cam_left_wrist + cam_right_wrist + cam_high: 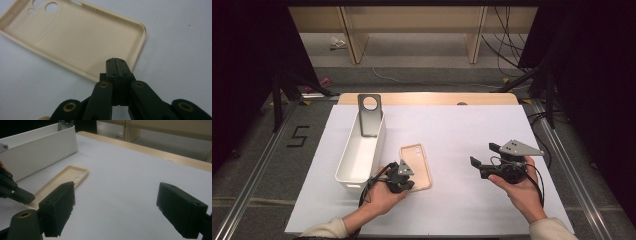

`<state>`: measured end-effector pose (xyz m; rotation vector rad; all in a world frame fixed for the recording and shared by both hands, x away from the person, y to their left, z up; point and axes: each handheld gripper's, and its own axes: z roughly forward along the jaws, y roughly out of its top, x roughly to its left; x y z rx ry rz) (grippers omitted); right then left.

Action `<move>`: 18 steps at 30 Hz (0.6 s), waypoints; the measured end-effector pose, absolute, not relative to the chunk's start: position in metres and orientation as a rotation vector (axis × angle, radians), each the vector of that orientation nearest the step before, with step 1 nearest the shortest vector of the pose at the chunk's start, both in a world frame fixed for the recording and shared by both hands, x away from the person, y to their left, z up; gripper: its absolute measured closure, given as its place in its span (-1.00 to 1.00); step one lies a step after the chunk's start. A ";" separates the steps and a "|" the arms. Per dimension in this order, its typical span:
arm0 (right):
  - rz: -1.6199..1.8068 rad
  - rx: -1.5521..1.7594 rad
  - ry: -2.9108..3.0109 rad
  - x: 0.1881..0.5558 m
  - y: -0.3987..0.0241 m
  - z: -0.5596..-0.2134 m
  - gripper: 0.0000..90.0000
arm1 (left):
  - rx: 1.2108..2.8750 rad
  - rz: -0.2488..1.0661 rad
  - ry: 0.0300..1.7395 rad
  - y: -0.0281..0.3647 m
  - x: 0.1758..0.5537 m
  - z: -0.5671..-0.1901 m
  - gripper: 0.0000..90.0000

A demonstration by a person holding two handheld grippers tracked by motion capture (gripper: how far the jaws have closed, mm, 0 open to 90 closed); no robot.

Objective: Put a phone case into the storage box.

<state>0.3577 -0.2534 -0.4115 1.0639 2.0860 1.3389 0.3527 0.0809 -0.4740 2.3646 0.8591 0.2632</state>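
Observation:
A beige phone case (417,162) (75,37) (62,180) lies flat on the white sheet, inner side up, camera cut-outs at its far end. My left gripper (410,185) (117,65) (23,196) is shut, and its tips sit at the case's near rim by a corner. Whether the thin rim is pinched between them I cannot tell. My right gripper (484,154) (116,200) is held off to the right of the case with its jaws wide open and nothing between them.
A long white bin (379,142) (37,150) stands left of the case, with a grey metal bracket (370,115) with a round hole leaning at its far end. The white sheet (452,130) covers the table. Black stands and cables flank it.

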 end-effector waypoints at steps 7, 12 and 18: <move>1.340 1.066 2.085 0.358 -0.254 -0.411 -0.64 | 2.406 0.271 0.867 0.083 0.351 -0.472 1.00; 1.337 1.065 2.088 0.358 -0.254 -0.411 -0.64 | 2.441 0.288 0.868 0.087 0.348 -0.470 1.00; 1.339 1.066 2.087 0.357 -0.254 -0.411 -0.64 | 2.476 0.295 0.862 0.092 0.345 -0.469 1.00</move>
